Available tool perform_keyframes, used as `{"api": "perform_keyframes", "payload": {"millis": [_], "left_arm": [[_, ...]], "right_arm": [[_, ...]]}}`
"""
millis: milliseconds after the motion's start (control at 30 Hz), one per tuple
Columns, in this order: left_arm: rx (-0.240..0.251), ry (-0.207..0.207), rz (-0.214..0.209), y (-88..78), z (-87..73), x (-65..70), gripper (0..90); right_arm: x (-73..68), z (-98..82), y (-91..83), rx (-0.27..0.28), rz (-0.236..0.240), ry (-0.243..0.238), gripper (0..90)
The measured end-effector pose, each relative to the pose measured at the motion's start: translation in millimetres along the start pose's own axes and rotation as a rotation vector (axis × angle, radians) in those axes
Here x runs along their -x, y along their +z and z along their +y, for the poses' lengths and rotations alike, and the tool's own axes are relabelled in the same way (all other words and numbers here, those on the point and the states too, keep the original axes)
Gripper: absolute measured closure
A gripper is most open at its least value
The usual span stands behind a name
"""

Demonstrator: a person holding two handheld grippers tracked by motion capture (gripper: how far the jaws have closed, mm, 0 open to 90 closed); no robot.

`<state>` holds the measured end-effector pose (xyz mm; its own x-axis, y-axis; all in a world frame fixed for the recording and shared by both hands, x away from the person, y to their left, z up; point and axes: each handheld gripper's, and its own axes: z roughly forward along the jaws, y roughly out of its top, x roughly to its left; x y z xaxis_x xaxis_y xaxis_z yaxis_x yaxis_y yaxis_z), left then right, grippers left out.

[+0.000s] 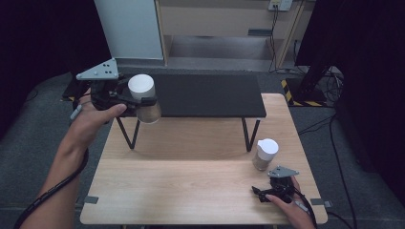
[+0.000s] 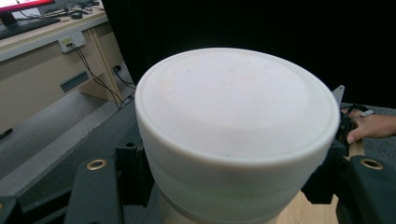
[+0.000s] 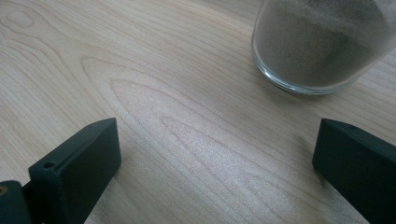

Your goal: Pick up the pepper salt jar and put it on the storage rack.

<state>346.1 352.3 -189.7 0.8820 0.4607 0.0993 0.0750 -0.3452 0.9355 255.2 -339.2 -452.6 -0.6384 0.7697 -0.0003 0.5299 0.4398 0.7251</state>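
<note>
Left hand-held gripper (image 1: 138, 101) pinching a jar (image 1: 144, 99) just under its white lid, holding it above the shelf (image 1: 205, 95) edge. Glass, sand-filled: likely heavy, slick, breakable. Right hand-held gripper (image 1: 260, 193) lying spread on the tabletop (image 1: 191, 186), second jar (image 1: 265, 153) just ahead.

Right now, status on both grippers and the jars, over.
Left gripper shut on white-lidded jar, held up by the black shelf. Right gripper open, low over table. Second jar stands just ahead. Nothing in the way.
</note>
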Motion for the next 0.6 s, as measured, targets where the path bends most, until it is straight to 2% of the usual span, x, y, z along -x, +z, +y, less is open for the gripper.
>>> {"api": "perform_keyframes", "payload": {"millis": [133, 167, 267, 600], "left_arm": [[-0.007, -0.016, 0.017, 5.8, -3.7, -13.9, 33.1], [-0.007, -0.016, 0.017, 5.8, -3.7, -13.9, 33.1], [-0.009, -0.044, 0.026, 12.2, -10.4, -26.2, 33.1], [-0.037, -0.060, 0.033, 34.1, -12.6, -48.2, 33.1]], "right_arm": [[0.2, -0.4, 0.1, 0.002, 0.000, -0.002, 1.9], [0.2, -0.4, 0.1, 0.002, 0.000, -0.002, 1.9], [0.1, -0.2, 0.0, 0.001, 0.001, 0.000, 1.8], [0.7, -0.4, 0.0, 0.002, 0.003, -0.003, 1.8]]}}
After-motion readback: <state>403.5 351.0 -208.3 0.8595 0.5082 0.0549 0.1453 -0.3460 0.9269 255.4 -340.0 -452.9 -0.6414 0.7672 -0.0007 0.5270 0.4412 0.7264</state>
